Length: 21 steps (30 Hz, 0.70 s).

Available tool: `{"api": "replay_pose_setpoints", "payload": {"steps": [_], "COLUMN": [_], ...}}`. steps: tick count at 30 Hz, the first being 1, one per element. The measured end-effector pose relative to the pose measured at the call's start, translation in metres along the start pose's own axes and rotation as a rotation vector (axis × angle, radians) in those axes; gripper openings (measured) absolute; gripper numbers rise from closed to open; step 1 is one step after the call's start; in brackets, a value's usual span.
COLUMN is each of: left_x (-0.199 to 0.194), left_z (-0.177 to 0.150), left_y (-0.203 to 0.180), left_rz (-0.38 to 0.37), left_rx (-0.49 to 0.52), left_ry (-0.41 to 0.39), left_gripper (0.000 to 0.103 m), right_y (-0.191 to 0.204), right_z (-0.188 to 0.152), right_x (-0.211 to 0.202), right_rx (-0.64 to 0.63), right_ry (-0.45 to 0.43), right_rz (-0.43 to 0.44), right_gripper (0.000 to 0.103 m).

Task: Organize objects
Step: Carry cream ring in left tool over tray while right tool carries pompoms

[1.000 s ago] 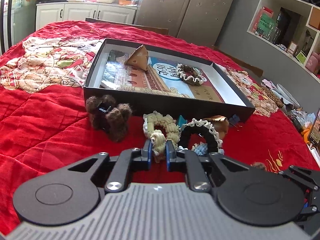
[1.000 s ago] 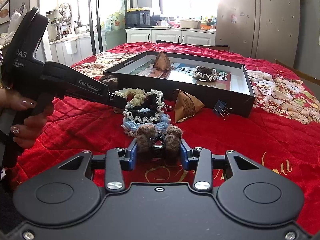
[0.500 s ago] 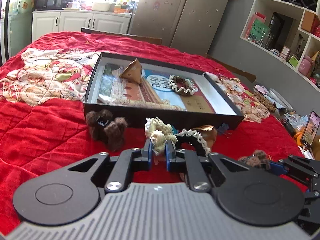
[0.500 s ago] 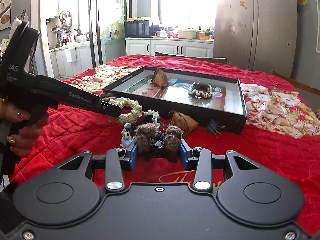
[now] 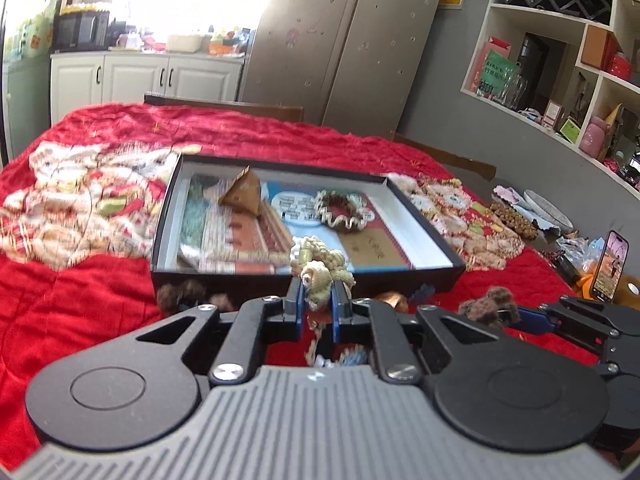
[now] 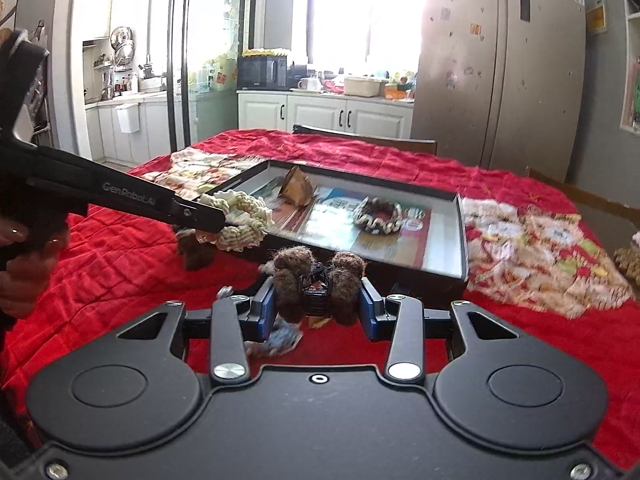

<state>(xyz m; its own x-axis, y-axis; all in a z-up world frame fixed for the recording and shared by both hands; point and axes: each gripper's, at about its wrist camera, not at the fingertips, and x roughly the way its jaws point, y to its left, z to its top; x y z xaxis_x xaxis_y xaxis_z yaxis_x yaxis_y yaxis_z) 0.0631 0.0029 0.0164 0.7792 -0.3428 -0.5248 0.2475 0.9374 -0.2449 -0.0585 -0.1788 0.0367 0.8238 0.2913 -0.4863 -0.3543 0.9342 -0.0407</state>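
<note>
- My left gripper is clamped on a cream scrunchie, held in the air just short of the near wall of the black box.
- My right gripper is clamped on a brown fuzzy hair clip, also lifted, near the box's near wall.
- The box sits on the red bedspread and already holds a brown paper wedge at far left and a brown-and-white scrunchie further right.
- I judge the step as carrying both items to the box.
- Next, I need to bring each over the wall, above a bare patch, then part the fingers.
- More items lie below the grippers, partly hidden.
</note>
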Motion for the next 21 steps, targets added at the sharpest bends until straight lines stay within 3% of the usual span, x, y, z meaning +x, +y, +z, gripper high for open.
{"api": "replay_pose_setpoints", "payload": {"steps": [7,21], "left_x": [0.001,0.033], "left_z": [0.019,0.051], "left_y": [-0.003,-0.003], "left_rz": [0.01,0.028], "left_rx": [0.019,0.035], "left_ry": [-0.051,-0.052], "left_gripper": [0.016,0.016], "right_y": [-0.004,-0.03], "right_z": [0.021,0.061], "right_x": [0.011,0.045], "right_rx": [-0.013,0.028], "right_ry": [-0.039,-0.077], "right_rz": [-0.028,-0.092], "right_gripper": [0.039,0.039]}}
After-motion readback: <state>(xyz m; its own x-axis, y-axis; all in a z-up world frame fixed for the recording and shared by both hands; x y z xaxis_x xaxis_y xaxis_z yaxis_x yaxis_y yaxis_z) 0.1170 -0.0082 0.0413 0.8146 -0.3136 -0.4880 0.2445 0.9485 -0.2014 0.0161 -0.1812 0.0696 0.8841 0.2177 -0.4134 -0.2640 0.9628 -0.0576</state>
